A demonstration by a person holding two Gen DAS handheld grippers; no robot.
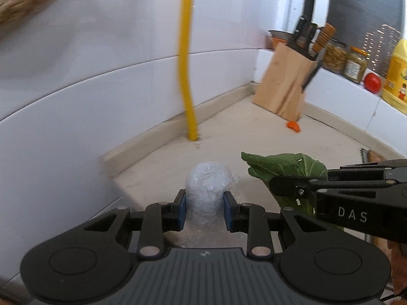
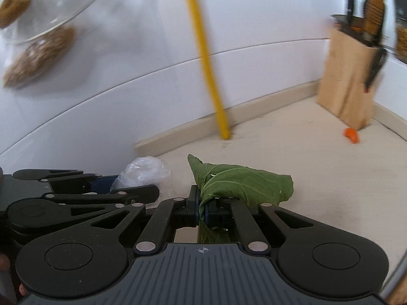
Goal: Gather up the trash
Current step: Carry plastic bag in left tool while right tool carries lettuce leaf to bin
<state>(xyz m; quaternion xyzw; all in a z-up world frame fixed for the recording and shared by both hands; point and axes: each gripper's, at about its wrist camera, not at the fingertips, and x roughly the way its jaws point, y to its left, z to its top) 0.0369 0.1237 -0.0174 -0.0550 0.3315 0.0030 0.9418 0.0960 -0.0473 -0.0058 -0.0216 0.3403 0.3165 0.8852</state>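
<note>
The left gripper [image 1: 204, 211] has its blue fingers [image 1: 181, 209] partly closed on a crumpled ball of clear plastic wrap [image 1: 206, 181], carried above the pale beige desk [image 1: 254, 137]. Just beside it, the right gripper [image 2: 202, 209] pinches one green leaf [image 2: 239, 184] with its fingers nearly together. White letters "DAS" show on the right gripper's side in the left wrist view. The desk runs into a corner of white tiled walls [image 1: 89, 89]. One yellow pipe [image 1: 187, 58] rises from the desk by the wall. One wooden knife block [image 1: 286, 81] stands in the corner, one orange scrap [image 1: 293, 126] lying before it. On a ledge sit two jars [image 1: 335, 57], one red tomato [image 1: 372, 82] and one yellow bottle [image 1: 396, 76], its label too blurred to read.
</note>
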